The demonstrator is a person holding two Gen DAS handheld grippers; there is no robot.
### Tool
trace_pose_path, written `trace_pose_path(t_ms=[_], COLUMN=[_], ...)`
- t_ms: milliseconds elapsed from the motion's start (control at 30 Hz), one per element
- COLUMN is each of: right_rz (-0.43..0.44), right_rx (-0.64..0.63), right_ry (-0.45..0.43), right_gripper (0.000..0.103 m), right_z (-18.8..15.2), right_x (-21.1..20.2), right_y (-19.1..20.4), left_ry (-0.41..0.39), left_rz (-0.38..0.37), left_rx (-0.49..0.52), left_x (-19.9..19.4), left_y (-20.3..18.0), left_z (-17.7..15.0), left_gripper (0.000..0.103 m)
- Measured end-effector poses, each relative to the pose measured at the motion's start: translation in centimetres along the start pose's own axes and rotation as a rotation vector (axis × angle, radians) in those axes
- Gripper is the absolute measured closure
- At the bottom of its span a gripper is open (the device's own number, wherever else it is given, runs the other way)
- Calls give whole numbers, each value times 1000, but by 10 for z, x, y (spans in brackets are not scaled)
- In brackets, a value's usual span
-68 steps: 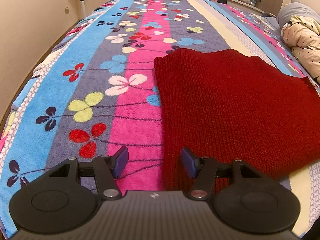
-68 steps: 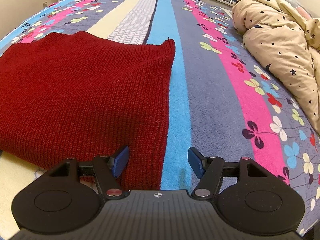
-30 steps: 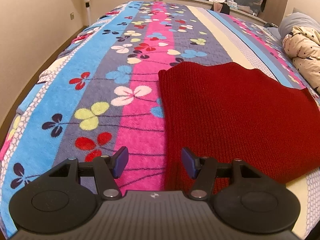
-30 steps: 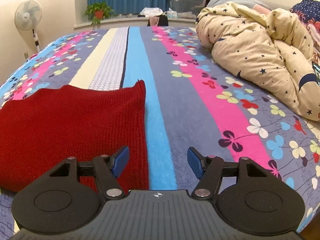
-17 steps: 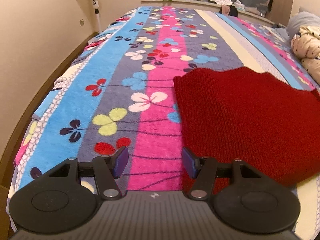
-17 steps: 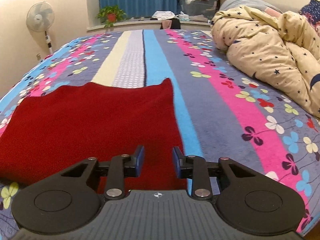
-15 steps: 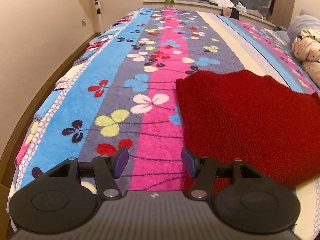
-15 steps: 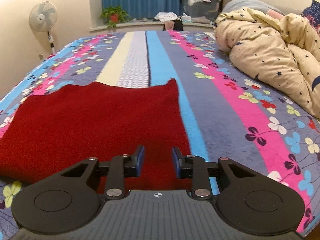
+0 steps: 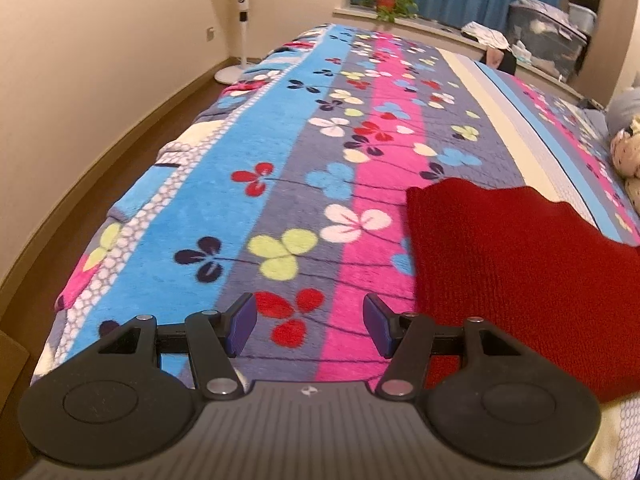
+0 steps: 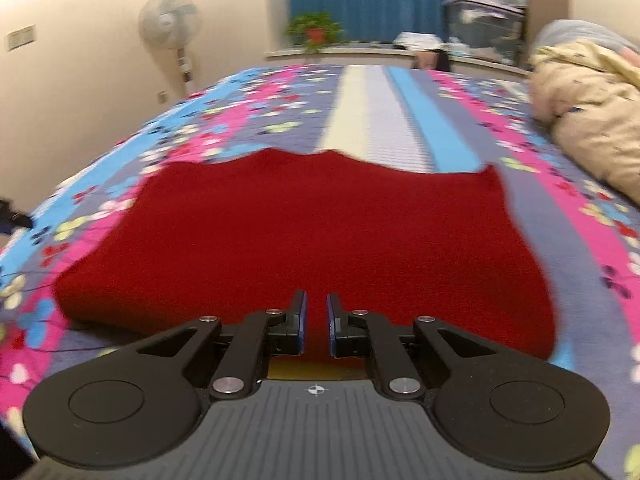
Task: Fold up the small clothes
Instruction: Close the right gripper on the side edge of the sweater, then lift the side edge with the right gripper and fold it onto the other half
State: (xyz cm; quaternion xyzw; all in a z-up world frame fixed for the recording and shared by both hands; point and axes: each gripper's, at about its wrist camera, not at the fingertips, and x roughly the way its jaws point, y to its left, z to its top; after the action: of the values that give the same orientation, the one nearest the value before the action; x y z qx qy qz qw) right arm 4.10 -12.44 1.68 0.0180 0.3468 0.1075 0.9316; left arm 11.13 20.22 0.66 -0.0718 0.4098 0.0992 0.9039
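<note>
A folded red knit garment [image 10: 320, 232] lies flat on the flowered bedspread [image 10: 580, 216]. In the left wrist view it [image 9: 520, 256] fills the right side. My left gripper [image 9: 308, 326] is open and empty, above the bedspread [image 9: 240, 208] just left of the garment's near left edge. My right gripper [image 10: 314, 326] is nearly shut with a narrow gap between its blue pads, empty, raised over the garment's near edge at its middle.
A star-print cream duvet [image 10: 592, 120] is heaped at the right of the bed. A standing fan [image 9: 240, 20] is by the left wall. A potted plant [image 10: 316, 32] and storage boxes [image 10: 484, 28] sit at the far window. The bed's left edge drops to wooden floor [image 9: 132, 148].
Both grippers have pulled back and risen from the garment. The left has shifted left off the garment's edge. The right has swung left over its middle and closed its jaws from wide open.
</note>
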Motion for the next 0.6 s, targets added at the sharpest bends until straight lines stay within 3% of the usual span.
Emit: trace_pose_path(t_ms=[200, 333, 433, 600], right_rz=[145, 192, 170, 44], right_rx=[-237, -432, -575, -726], right_ry=[-8, 4, 25, 49], right_gripper=[63, 49, 39, 41], right_z=[-1, -4, -12, -25], right_x=[27, 45, 61, 88], right_y=[114, 178, 211, 230], left_ry=[24, 30, 37, 48], left_rz=[2, -8, -10, -13], left_rx=[-26, -29, -33, -42], left_x=[5, 7, 10, 14], left_y=[14, 18, 22, 27], left_z=[1, 1, 1, 2], left_gripper=[39, 39, 39, 39])
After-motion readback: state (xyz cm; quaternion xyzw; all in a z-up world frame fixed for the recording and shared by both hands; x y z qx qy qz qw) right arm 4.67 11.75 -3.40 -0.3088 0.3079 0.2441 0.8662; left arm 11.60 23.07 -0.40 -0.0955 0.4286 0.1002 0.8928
